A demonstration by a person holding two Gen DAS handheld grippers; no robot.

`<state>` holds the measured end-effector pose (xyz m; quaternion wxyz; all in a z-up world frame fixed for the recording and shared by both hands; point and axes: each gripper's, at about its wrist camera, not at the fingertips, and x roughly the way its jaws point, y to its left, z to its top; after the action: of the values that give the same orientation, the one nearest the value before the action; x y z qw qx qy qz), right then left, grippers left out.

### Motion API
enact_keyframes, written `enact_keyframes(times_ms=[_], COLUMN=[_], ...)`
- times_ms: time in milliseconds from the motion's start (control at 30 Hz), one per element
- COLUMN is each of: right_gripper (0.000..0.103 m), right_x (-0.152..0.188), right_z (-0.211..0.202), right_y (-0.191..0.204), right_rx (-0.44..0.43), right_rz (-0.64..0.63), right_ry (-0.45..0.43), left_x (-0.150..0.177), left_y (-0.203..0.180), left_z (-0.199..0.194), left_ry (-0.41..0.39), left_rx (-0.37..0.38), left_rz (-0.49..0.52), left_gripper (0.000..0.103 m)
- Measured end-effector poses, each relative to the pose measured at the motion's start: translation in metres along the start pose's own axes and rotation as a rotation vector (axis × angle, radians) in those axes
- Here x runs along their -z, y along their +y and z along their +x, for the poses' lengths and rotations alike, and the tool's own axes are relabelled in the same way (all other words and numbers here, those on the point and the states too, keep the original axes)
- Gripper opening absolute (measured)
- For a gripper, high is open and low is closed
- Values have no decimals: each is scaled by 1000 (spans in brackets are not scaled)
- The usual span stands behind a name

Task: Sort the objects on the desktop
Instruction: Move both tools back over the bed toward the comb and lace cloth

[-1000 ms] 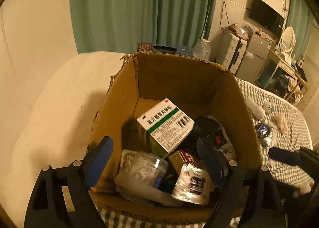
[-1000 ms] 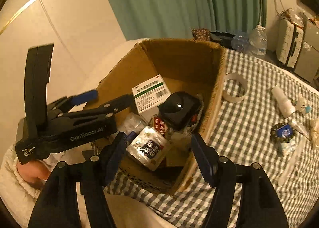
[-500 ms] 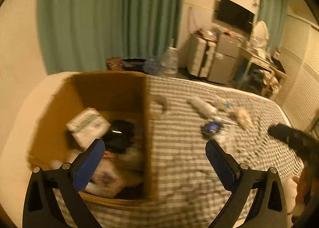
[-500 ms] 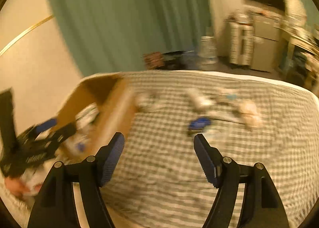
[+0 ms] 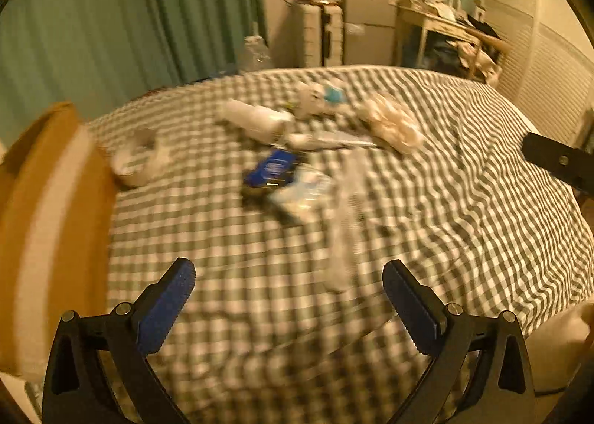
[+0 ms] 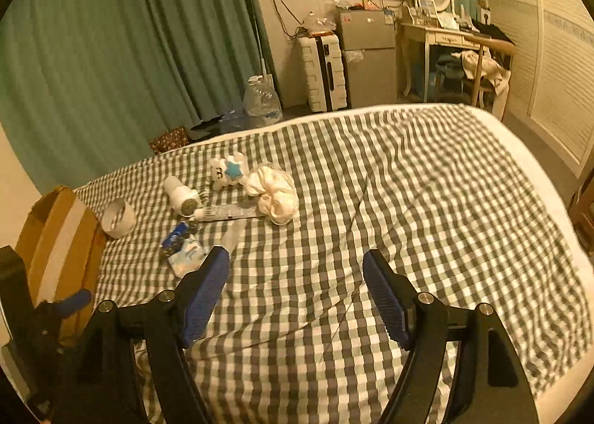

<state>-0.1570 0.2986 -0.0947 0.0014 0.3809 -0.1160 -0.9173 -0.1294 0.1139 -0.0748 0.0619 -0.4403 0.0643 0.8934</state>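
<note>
I have both grippers empty over the checked bed [image 6: 427,201]: the left gripper [image 5: 289,297] stands with its fingers as wide apart as they go and nothing between them, and the right gripper [image 6: 296,284] is also apart and bare, its jaws parted rather less. The things left to sort lie in a loose cluster near the far left of the bed: a white bottle [image 6: 180,196] on its side, a small plush toy [image 6: 227,171], a cream scrunched bundle [image 6: 274,193], a thin tube [image 6: 230,213], a blue packet [image 6: 174,236] touching a pale sachet [image 6: 187,257], and a tape roll [image 6: 118,218] just beside the cardboard box [image 6: 55,238]. My worry is the crowding: the tube touches the bottle and the bundle, so fingers coming down on one could drag or flick a neighbour. The left view is smeared, so I cannot judge my aim well from it. The sachet lies flat on soft bedding, and I expect the fingers to pinch cloth with it. Both grippers heading for one cluster could also knock together.
</note>
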Motion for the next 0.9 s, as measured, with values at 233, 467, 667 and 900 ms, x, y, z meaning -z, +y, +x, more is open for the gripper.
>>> enact_keyframes(times_ms=[233,467,667,900], right_gripper=[74,74,68,31], right_x=[-20,-51,-57,-50], right_z=[51,115,171,173], right_y=[-1,1,11,11], right_rx=[-56,-100,-168,-173], right_rz=[3,-66,-100,-130], right_ry=[38,57,161,219], left_x=[-13,-24,-24,-19], left_y=[-35,-44,-35,-34], left_z=[50,84,95,80], left_ry=[67,76,90,49], left_rx=[36,60,93,151], left_rz=[25,-17,-72,-49], left_gripper=[103,97,87,31])
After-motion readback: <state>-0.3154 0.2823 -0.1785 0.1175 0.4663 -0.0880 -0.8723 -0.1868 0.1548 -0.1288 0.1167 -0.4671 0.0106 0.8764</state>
